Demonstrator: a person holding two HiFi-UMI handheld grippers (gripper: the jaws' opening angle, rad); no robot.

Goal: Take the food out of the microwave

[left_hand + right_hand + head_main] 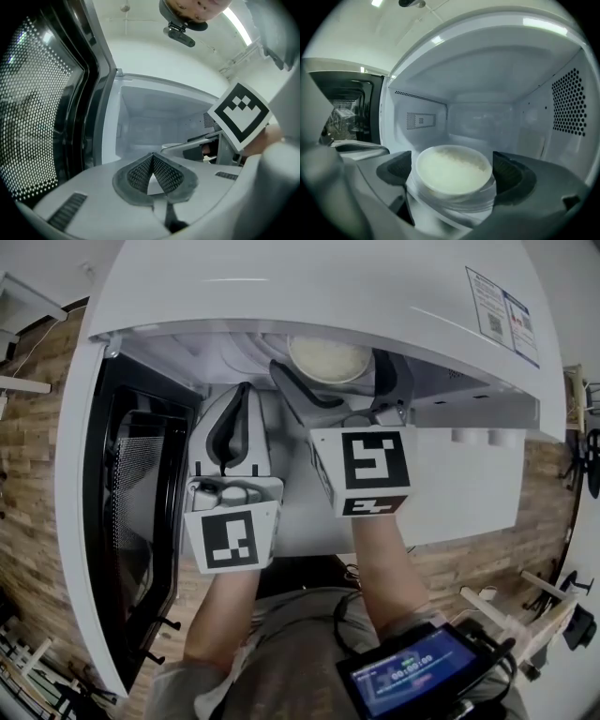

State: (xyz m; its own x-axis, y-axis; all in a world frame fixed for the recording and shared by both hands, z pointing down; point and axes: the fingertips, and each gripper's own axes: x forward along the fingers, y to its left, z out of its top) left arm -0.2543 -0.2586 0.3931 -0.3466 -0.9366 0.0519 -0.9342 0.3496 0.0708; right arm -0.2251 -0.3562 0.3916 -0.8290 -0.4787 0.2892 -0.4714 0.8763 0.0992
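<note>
A round white container of pale food (328,357) (453,171) stands at the mouth of the open white microwave (309,287). My right gripper (334,364) (453,174) reaches into the cavity (478,112) with its jaws spread wide, one on each side of the container. The dark pads (511,176) sit right beside its wall and do not visibly press it. To the left of the right gripper, my left gripper (242,390) (152,171) is level at the cavity's opening, its pads shut together on nothing. The right gripper's marker cube (239,117) shows in the left gripper view.
The microwave door (131,512) (37,117) hangs open at the left, close beside my left gripper. The cavity's right wall has vent holes (569,101). A small screen device (412,676) sits at the person's waist. Wooden planking (37,521) lies around the appliance.
</note>
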